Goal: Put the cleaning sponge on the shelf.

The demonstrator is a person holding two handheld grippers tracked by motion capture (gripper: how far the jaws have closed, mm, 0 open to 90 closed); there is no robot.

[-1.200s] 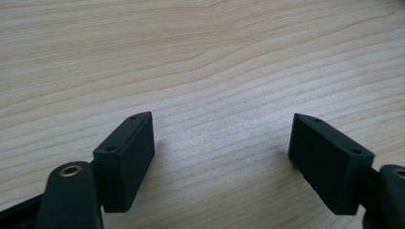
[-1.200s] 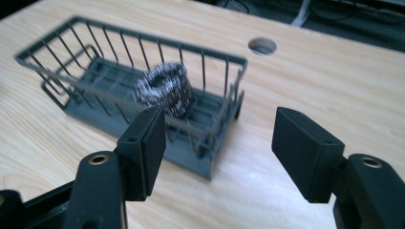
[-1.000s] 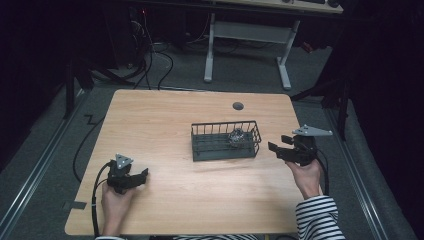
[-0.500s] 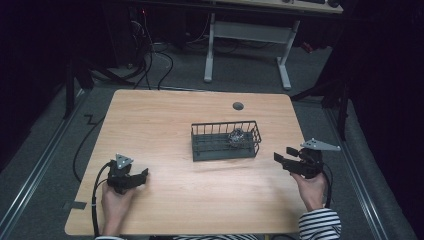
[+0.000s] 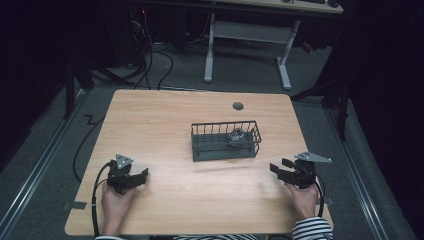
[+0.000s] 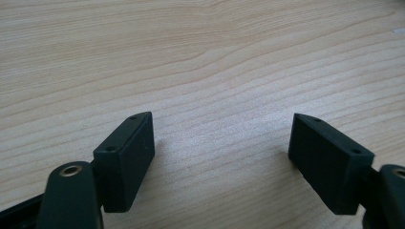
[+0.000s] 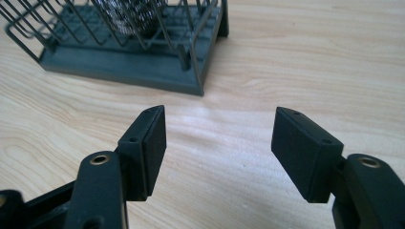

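Pulled back from beside the basket (image 5: 226, 141), the right gripper (image 5: 283, 171) now rests near the table's (image 5: 165, 115) front right edge, jaws wide and empty. Left gripper (image 5: 136, 176) sits front left, jaws also wide. Inside the basket, the steel scrubber (image 5: 237, 137) looks light and springy; pinch its middle.

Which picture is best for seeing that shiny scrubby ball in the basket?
The right gripper view: the scrubber sits close up behind the basket wires, though its top is cut off. The high view shows it whole but tiny. The left gripper view looks at bare table.
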